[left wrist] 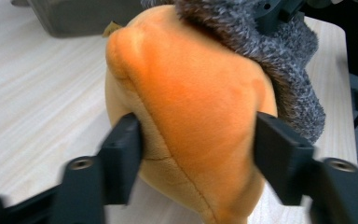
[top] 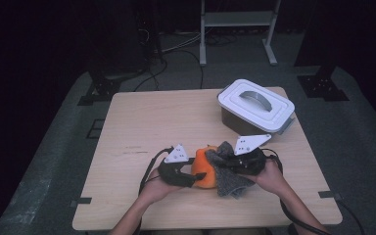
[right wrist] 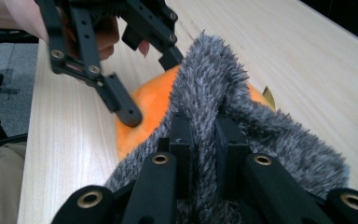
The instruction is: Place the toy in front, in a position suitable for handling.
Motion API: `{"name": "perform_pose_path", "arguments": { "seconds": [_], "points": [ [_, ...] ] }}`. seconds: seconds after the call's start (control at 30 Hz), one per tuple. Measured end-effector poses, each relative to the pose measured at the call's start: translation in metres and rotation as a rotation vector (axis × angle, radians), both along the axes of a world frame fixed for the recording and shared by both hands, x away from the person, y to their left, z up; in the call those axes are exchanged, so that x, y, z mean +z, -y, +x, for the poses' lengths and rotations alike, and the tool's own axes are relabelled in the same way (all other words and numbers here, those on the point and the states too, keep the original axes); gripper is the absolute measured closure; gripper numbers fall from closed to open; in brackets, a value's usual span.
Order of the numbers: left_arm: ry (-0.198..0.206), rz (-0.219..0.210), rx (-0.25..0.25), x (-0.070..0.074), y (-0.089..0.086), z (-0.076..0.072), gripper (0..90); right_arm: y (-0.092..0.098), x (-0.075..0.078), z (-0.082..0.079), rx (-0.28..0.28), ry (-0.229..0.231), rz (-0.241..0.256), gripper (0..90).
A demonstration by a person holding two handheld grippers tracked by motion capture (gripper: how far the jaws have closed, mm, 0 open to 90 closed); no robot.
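No readable text, labels, brands, numbers, signs

The orange plush toy has a soft, short-napped velvety cloth with stitched seams. The grey cloth over it is shaggy, coarse-piled fleece. The fingers gripping both are matt black plastic. The tabletop is pale, matt wood-grain laminate. The lidded box looks like smooth white plastic with a slight sheen.

The left gripper clamps an orange plush toy, grey fuzzy cloth draped over its top.
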State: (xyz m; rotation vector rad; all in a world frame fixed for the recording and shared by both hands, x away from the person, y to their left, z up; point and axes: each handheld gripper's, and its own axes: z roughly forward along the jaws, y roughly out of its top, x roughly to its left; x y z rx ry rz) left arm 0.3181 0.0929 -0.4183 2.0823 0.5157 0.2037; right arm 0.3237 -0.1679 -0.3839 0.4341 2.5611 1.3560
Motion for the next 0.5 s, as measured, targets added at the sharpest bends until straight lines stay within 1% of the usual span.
{"name": "perform_pose_path", "arguments": {
  "seconds": [0.03, 0.1, 0.13, 0.2, 0.23, 0.27, 0.33, 0.43, 0.5],
  "points": [
    [-0.002, -0.010, 0.003, 0.001, 0.000, 0.000, 43.6, -0.001, 0.003, -0.002, 0.005, 0.016, 0.000, 79.0],
    [0.009, -0.006, 0.000, 0.003, 0.001, -0.001, 45.4, -0.006, 0.011, -0.007, 0.030, 0.031, 0.014, 79.0],
    [0.014, -0.006, -0.002, 0.004, 0.003, -0.002, 45.7, -0.010, 0.015, -0.009, 0.046, 0.044, 0.010, 79.0],
    [0.028, 0.005, -0.004, 0.006, 0.005, -0.004, 46.0, -0.022, 0.017, -0.013, 0.078, 0.060, -0.020, 79.0],
    [0.029, 0.015, -0.004, 0.006, 0.005, -0.005, 46.3, -0.025, 0.016, -0.014, 0.083, 0.067, -0.037, 79.0],
    [0.025, 0.013, -0.003, 0.005, 0.003, -0.004, 46.5, -0.026, 0.014, -0.014, 0.084, 0.065, -0.050, 79.0],
    [0.010, -0.001, 0.003, 0.003, 0.000, -0.002, 46.6, -0.024, 0.011, -0.010, 0.083, 0.044, -0.038, 79.1],
    [0.002, -0.008, 0.004, 0.001, -0.003, -0.001, 46.4, -0.014, 0.008, -0.005, 0.059, 0.023, -0.034, 79.2],
    [0.004, -0.005, -0.003, 0.001, -0.003, -0.001, 46.1, -0.006, 0.008, -0.001, 0.037, 0.020, -0.036, 79.1]
  ]
}}
